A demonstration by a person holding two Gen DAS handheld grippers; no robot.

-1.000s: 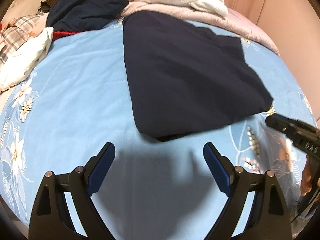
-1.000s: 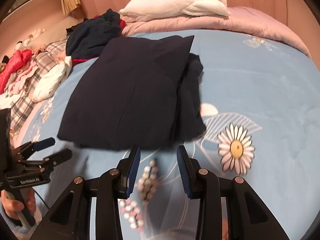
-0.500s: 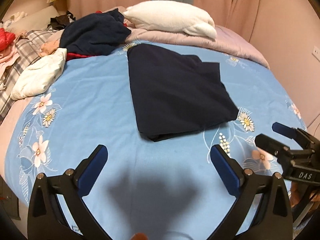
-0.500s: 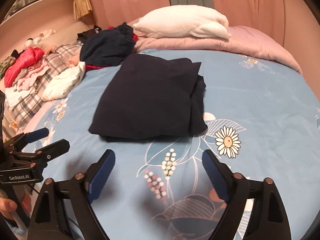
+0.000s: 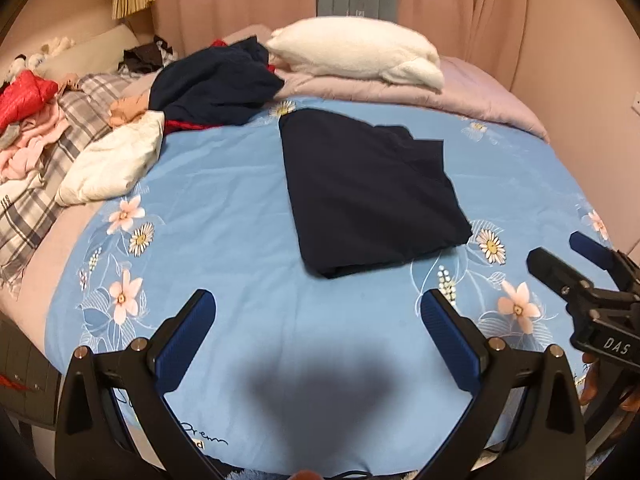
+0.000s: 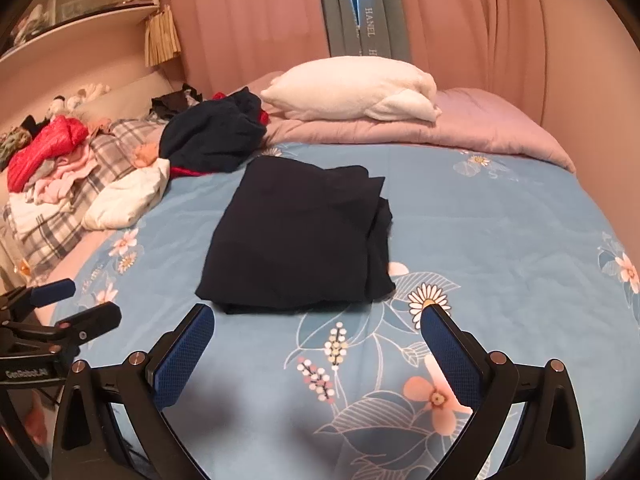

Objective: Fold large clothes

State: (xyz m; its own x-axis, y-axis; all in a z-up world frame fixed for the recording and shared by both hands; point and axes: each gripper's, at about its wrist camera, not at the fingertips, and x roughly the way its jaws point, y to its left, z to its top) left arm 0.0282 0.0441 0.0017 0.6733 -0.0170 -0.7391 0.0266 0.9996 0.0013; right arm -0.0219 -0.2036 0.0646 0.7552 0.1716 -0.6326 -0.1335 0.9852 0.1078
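Fingers: left gripper [image 5: 318, 322] gaping wide, gripping nothing | right gripper [image 6: 318, 338] jaws opening, nothing between them | folded navy garment [image 6: 298, 238] lying flat on blue floral bedsheet [image 6: 500, 240], beyond both grippers

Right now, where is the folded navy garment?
The folded navy garment lies mid-bed on the blue floral sheet, ahead of both grippers, right of the white jacket.

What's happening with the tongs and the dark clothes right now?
Left tongs open, empty. Right tongs opening, nothing between them. Navy garment folded flat on blue bedspread. Nothing in the way.
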